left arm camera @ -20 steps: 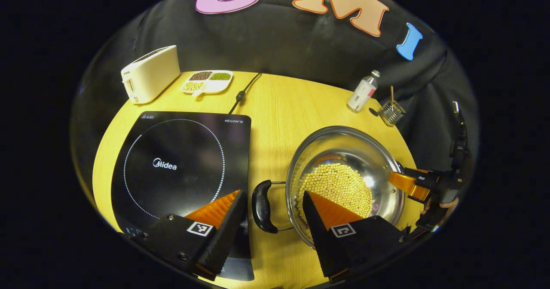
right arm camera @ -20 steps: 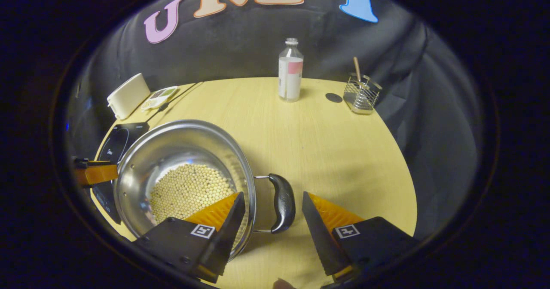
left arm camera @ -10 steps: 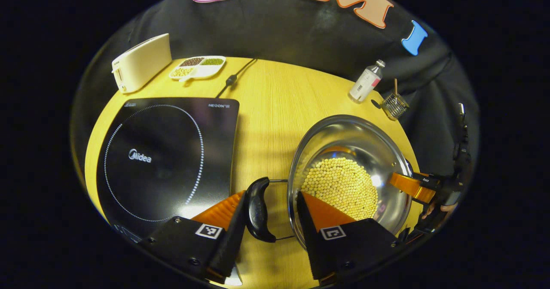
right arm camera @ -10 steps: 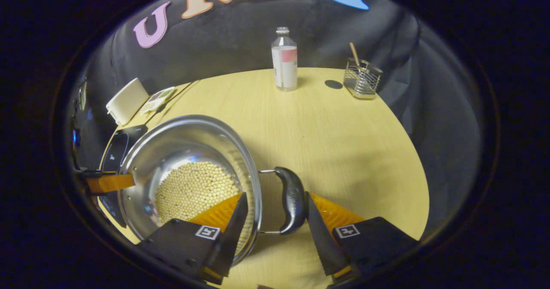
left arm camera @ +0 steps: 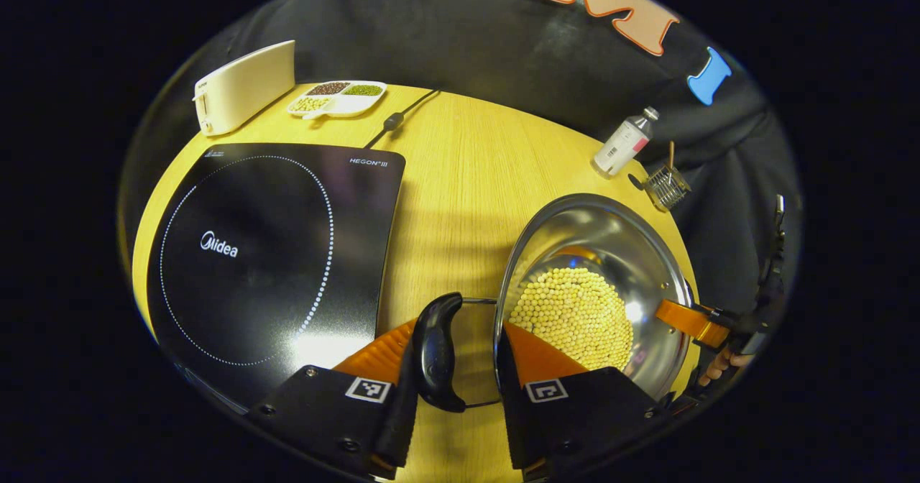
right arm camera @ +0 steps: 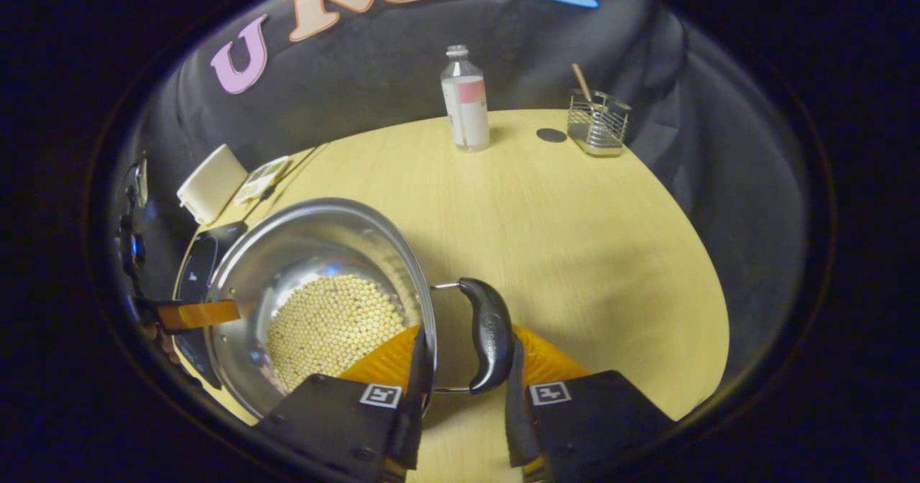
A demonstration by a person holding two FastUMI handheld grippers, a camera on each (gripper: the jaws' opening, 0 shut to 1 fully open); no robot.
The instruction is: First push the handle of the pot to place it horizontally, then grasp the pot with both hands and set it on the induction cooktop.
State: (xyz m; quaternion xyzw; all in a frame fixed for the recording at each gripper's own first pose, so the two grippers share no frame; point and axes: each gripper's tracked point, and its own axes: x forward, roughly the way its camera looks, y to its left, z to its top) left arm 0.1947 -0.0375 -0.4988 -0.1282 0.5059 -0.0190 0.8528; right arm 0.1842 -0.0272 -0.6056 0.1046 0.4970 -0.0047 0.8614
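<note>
Closed in since a second ago: both grippers, then spread wide either side of the handles, now narrowed onto them. Left gripper (left arm camera: pixel 451 368) clamped on the left handle (left arm camera: pixel 433 351), right gripper (right arm camera: pixel 463 386) pinching the right handle (right arm camera: pixel 487 333), each with one finger inside the pot's rim. Pot (left arm camera: pixel 594 292) of beans (left arm camera: pixel 573 315) sitting on the table (left arm camera: pixel 460 181), beside the cooktop (left arm camera: pixel 266 246) but not on it. Handle push judged done; two-handed grasp in hand. Next: lift level, both sides together, carry leftward, set down centred in the ring. Tilt risks spilling beans.
</note>
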